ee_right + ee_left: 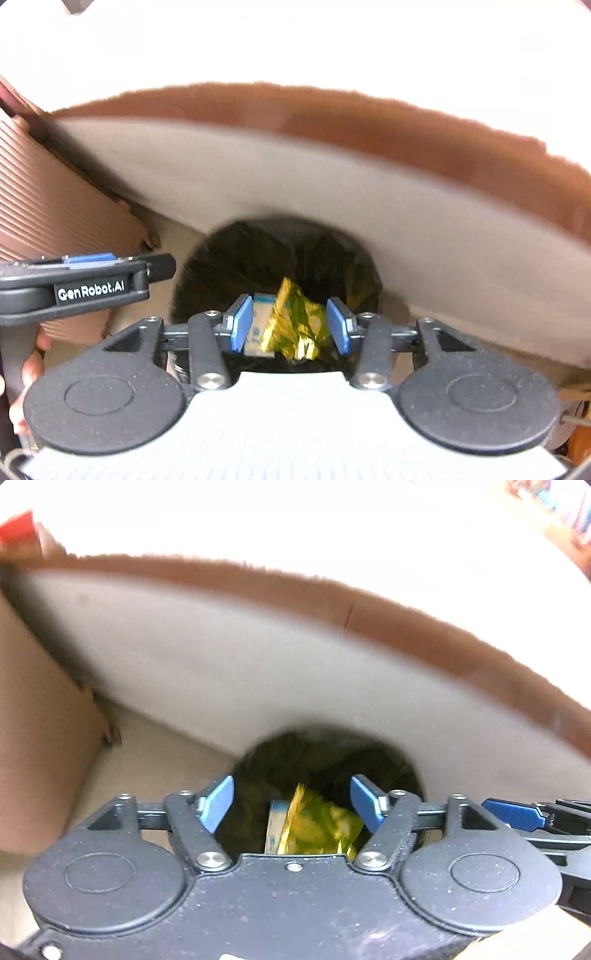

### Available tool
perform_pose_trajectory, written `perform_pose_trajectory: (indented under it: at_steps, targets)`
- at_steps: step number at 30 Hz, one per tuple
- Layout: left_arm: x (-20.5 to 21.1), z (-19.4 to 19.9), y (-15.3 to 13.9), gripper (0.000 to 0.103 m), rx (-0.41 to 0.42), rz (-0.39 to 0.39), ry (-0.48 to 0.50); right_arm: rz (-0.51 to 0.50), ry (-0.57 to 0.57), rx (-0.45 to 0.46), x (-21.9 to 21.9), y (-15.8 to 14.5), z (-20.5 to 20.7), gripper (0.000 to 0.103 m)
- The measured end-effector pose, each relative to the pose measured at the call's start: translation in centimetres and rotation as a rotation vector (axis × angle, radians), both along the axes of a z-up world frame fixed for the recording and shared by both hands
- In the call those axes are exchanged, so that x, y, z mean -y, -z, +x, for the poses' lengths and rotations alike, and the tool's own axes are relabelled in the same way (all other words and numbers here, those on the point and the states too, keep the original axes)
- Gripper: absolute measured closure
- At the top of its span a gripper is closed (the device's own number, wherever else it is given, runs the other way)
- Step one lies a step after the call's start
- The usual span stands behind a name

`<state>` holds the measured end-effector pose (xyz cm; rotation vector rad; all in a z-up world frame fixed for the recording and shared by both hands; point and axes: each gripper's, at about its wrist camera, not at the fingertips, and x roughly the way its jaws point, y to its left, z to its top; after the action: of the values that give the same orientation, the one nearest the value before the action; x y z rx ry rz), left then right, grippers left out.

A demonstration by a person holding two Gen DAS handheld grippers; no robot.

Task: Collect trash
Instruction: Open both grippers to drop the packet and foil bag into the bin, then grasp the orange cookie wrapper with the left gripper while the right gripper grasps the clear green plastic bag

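1. We judge the step in hand to be the drop: both tools hang over a dark-lined trash bin that stands on the floor against a pale wall with a brown band.

2. Our right hand-held gripper has its blue pads spread, and they do not look pressed on anything. Between them in the right wrist view show a crumpled yellow-green wrapper and a small white-and-blue carton.

3. Whether those two pieces rest in the bin or are falling we cannot tell; the pictures are blurred. They lie over the bin's dark mouth, not on the floor beside it.

4. Our left hand-held gripper is also spread wide and holds nothing. From the left wrist view the same wrapper and carton show below it, inside the bin.

5. The left tool appears at the left edge of the right view, just beside the right one, with a person's fingers on its handle.

6. A ribbed brown cardboard box stands to the left of the bin, near it.

7. The next move, as we see it, calls for lifting both tools clear of the bin's rim without catching the liner, then looking for any trash left elsewhere; none is in view here.
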<state>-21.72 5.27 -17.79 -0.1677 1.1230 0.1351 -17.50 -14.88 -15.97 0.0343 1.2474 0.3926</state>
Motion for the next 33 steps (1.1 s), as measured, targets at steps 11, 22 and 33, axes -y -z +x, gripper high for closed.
perform_pose_trajectory:
  at_steps: [11,22,33]
  targets:
    - [-0.8,5.4,-14.9,0.013,0.244,0.018,0.131,-0.005,0.108,0.228,0.9,-14.2,3.0,0.036]
    - [-0.2,15.6,-21.1,0.028,0.297,-0.077,0.225,-0.058,0.375,0.405,2.3,-21.2,9.7,0.036]
    - [1.4,20.4,-21.3,0.045,0.304,-0.115,0.284,-0.068,0.43,0.396,3.3,-21.5,15.5,0.036]
